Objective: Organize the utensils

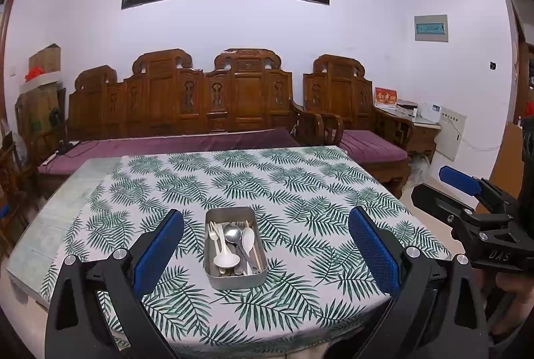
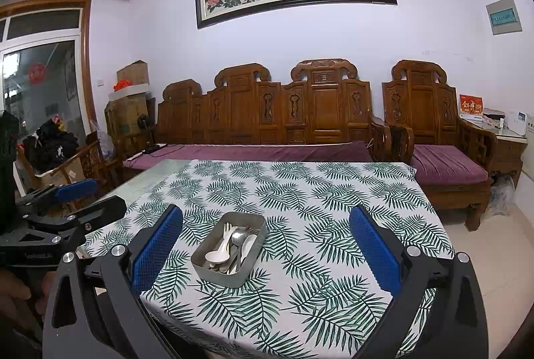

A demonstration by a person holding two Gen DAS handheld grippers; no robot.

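Observation:
A metal tin (image 1: 233, 279) stands on the leaf-print tablecloth (image 1: 300, 192) near the table's front. In it lie white plastic spoons (image 1: 226, 259), a metal spoon (image 1: 232, 232), a white fork (image 1: 212, 233) and wooden chopsticks (image 1: 253, 245). The tin also shows in the right wrist view (image 2: 217, 272). My left gripper (image 1: 266, 253) is open and empty, held above the table in front of the tin. My right gripper (image 2: 266, 253) is open and empty, to the right of the tin; it also shows in the left wrist view (image 1: 467, 188).
The cloth (image 2: 333, 192) covers most of the table; bare tabletop (image 1: 66, 192) shows on the left. A carved wooden sofa (image 1: 200, 105) with purple cushions stands behind the table, an armchair (image 1: 350, 112) at its right. Boxes (image 2: 130, 98) stand at the far left.

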